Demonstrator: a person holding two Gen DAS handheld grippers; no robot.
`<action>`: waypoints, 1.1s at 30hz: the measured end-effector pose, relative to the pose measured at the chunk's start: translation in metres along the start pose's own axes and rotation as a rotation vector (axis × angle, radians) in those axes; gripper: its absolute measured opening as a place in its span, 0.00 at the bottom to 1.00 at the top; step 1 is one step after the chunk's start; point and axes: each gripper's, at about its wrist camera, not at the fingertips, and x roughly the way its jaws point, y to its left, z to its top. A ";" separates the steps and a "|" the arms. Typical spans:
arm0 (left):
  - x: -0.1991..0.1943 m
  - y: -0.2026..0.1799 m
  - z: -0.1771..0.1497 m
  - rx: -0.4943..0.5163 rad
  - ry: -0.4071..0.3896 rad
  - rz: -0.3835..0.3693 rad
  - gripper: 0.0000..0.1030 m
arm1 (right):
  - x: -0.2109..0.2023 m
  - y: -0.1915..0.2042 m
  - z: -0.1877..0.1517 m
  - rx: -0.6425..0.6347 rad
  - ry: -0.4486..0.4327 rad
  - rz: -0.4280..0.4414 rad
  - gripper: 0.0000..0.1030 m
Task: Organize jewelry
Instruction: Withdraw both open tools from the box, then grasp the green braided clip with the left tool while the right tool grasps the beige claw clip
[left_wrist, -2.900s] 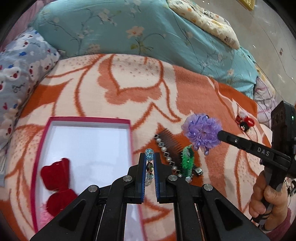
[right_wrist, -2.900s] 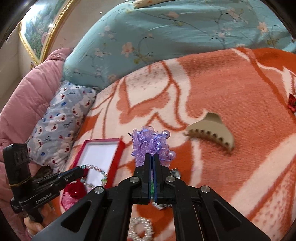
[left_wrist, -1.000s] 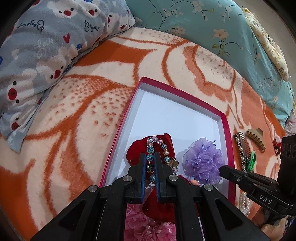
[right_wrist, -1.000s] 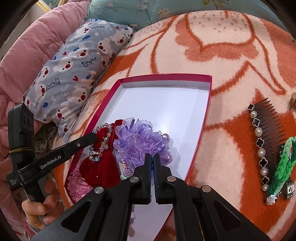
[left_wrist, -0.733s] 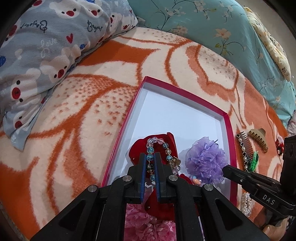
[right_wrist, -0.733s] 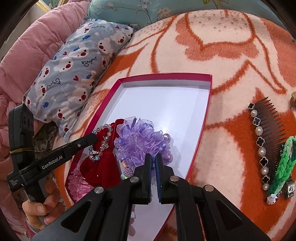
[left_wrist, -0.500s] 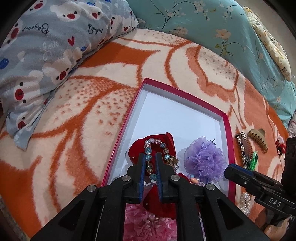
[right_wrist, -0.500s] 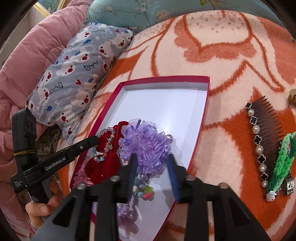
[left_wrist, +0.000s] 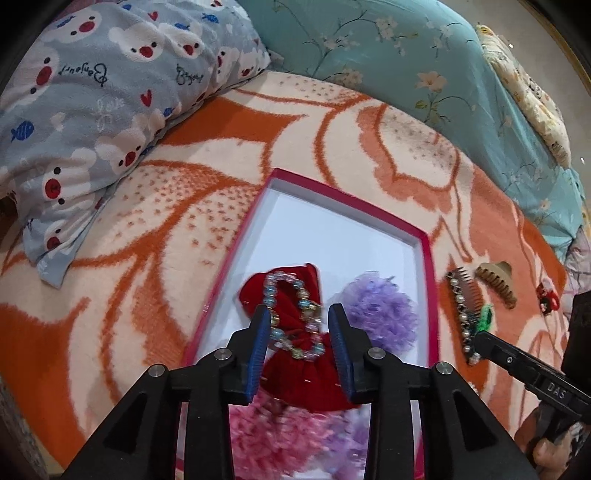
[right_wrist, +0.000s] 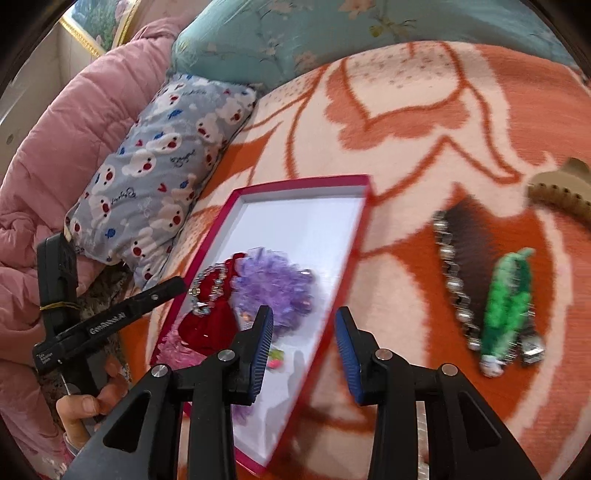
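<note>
Beaded bracelet (left_wrist: 291, 317) lies on red bow (left_wrist: 295, 354) in box (left_wrist: 428, 280), between left gripper (left_wrist: 299, 332) jaws, opening, clear; right gripper (right_wrist: 303, 339) wide, empty. Risk: lifting pad snags beads, drags bracelet out

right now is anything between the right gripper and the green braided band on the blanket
Nothing visible. The right gripper, jaws apart and empty, hangs over the box's edge; only bare blanket and the pearl comb beside the green braided band lie that way.
</note>
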 end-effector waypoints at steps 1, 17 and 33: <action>-0.002 -0.004 -0.001 0.005 -0.001 -0.005 0.32 | -0.004 -0.005 0.000 0.006 -0.005 -0.008 0.36; -0.017 -0.078 -0.006 0.112 0.010 -0.133 0.48 | -0.076 -0.089 -0.013 0.096 -0.078 -0.138 0.37; 0.028 -0.153 -0.005 0.177 0.099 -0.158 0.51 | -0.094 -0.131 -0.011 0.149 -0.108 -0.155 0.38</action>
